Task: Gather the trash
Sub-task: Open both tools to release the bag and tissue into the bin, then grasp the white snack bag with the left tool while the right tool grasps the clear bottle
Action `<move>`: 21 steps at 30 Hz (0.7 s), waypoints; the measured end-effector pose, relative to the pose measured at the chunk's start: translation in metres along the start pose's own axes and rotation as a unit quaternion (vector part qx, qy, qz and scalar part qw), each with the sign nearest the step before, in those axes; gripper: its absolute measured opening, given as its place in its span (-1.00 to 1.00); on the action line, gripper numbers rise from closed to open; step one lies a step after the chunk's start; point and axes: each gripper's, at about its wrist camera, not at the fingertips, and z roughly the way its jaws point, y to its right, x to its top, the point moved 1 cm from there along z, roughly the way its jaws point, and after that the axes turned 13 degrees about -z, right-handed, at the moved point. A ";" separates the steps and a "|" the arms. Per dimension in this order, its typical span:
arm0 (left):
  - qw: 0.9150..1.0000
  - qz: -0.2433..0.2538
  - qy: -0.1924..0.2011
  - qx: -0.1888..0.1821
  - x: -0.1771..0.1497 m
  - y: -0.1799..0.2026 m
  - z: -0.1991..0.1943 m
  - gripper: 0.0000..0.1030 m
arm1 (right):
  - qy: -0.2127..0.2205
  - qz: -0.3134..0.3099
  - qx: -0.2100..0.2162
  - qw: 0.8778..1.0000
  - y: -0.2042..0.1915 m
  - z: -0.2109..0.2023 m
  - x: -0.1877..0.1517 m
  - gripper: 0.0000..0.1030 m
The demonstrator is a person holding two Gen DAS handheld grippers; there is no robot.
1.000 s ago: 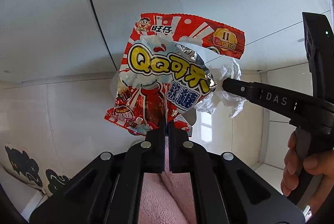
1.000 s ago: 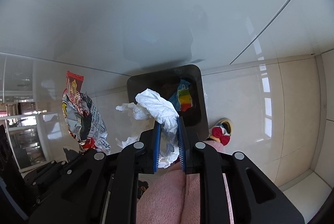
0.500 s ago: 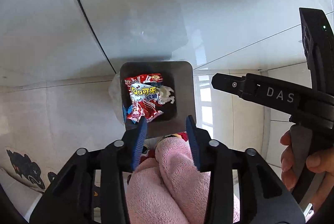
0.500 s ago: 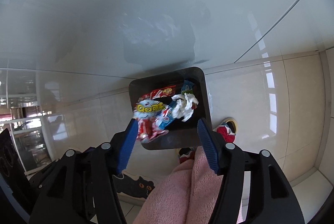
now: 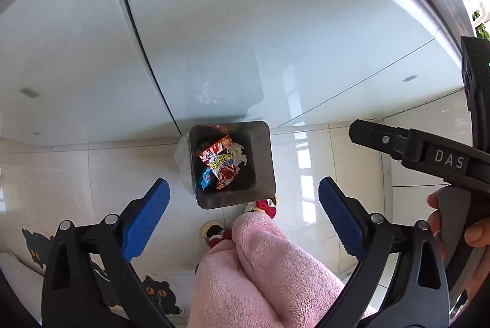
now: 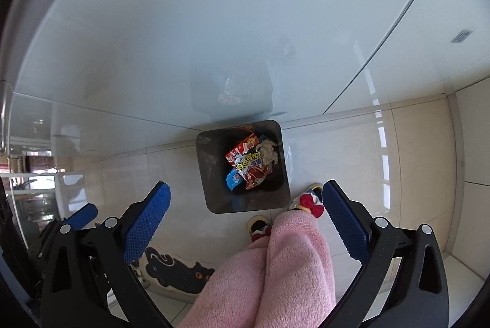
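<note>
Wrapper (image 5: 221,164) and tissue (image 6: 268,152) now in bin (image 5: 263,162) | left gripper (image 5: 243,216), right gripper (image 6: 245,218): jaws wider, wide apart, empty

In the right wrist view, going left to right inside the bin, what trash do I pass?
Inside the bin: blue wrapper → red QQ candy bag → crumpled tissue. Both hand-held grippers hang open above it, holding nothing.
</note>
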 end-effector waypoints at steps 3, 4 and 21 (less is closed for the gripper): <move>0.999 0.025 0.029 0.003 0.003 0.013 -0.033 0.84 | 0.029 0.000 -0.009 1.000 0.003 -0.043 0.002 0.93; 0.999 0.031 0.038 0.004 0.004 0.016 -0.042 0.84 | 0.040 0.001 -0.013 0.999 0.006 -0.056 0.001 0.93; 0.977 0.101 0.173 -0.066 0.095 0.121 -0.155 0.84 | 0.202 0.042 -0.102 0.973 0.064 -0.230 0.060 0.93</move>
